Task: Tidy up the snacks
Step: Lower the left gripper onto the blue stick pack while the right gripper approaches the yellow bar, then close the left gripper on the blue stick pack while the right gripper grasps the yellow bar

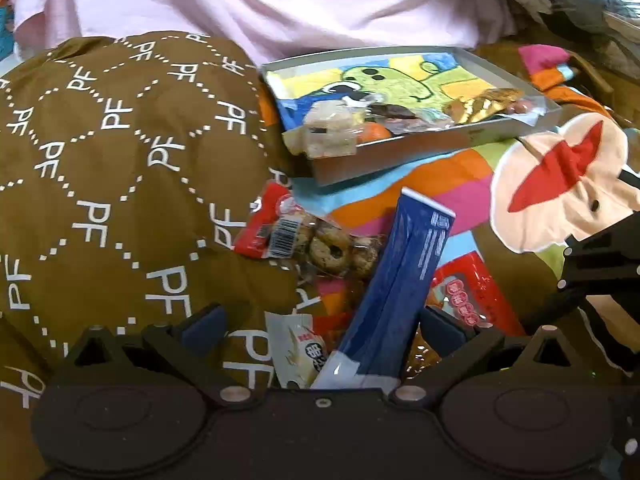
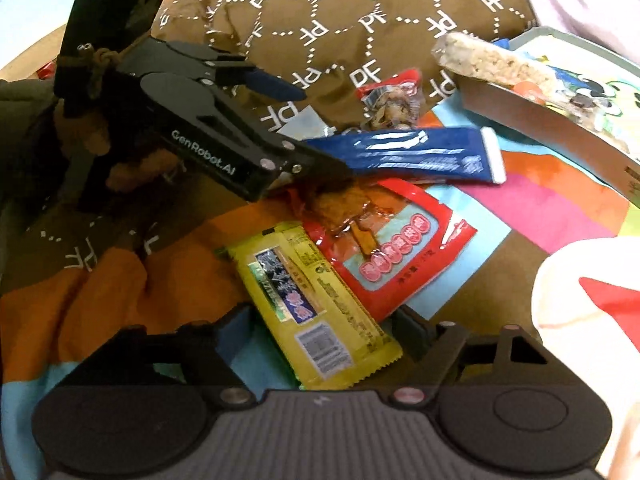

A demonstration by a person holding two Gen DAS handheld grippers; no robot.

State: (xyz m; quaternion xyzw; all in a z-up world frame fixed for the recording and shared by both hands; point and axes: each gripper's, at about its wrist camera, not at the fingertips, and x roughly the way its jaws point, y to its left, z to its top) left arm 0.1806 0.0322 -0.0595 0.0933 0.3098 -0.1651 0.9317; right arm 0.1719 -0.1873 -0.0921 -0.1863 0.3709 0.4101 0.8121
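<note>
On the colourful blanket [image 2: 540,200], the wide-open left gripper [image 1: 320,328] is straddling the blue pack [image 1: 400,280], unclamped, near the tray [image 1: 400,152]'s front edge; next, closing and lifting trayward, while the right gripper [image 2: 324,332] is gaping over the yellow pack [image 2: 316,304].

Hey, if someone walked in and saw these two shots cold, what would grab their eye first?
Probably the long blue packet, lying between the open left tongs, amid loose snacks on a colourful quilt. Next, the yellow packet between the open right tongs, beside a red pouch. Behind sits a grey tray holding more snacks.
</note>
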